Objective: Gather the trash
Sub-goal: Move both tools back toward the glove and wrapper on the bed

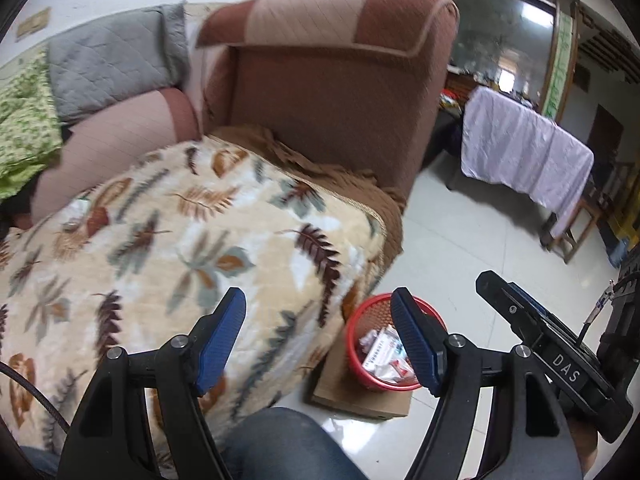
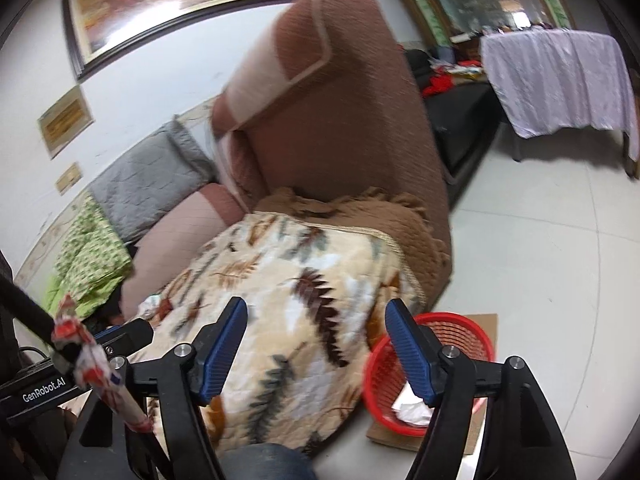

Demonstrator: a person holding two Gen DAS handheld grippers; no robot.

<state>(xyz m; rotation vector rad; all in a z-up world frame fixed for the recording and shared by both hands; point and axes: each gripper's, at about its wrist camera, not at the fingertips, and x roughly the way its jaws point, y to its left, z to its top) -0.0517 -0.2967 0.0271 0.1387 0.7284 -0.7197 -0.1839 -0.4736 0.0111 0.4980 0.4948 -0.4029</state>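
Both your left gripper and right gripper are spread wide and hold nothing; the crumpled wrapper lies on the leaf blanket, ahead-left, nearer your left, the red basket opposite

Soft, even indoor light; both views motion-blurred, fisheye-bent at dark-vignetted edges, with floor glare.

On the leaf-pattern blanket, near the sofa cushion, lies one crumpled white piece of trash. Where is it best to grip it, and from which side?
Probably from above. The crumpled white trash lies loose on the soft leaf blanket, close to the pink cushion, so a side approach is crowded. Grip across its raised, bunched middle, where the folds give something to pinch. Its exact shape is too small to tell. Both grippers look open.
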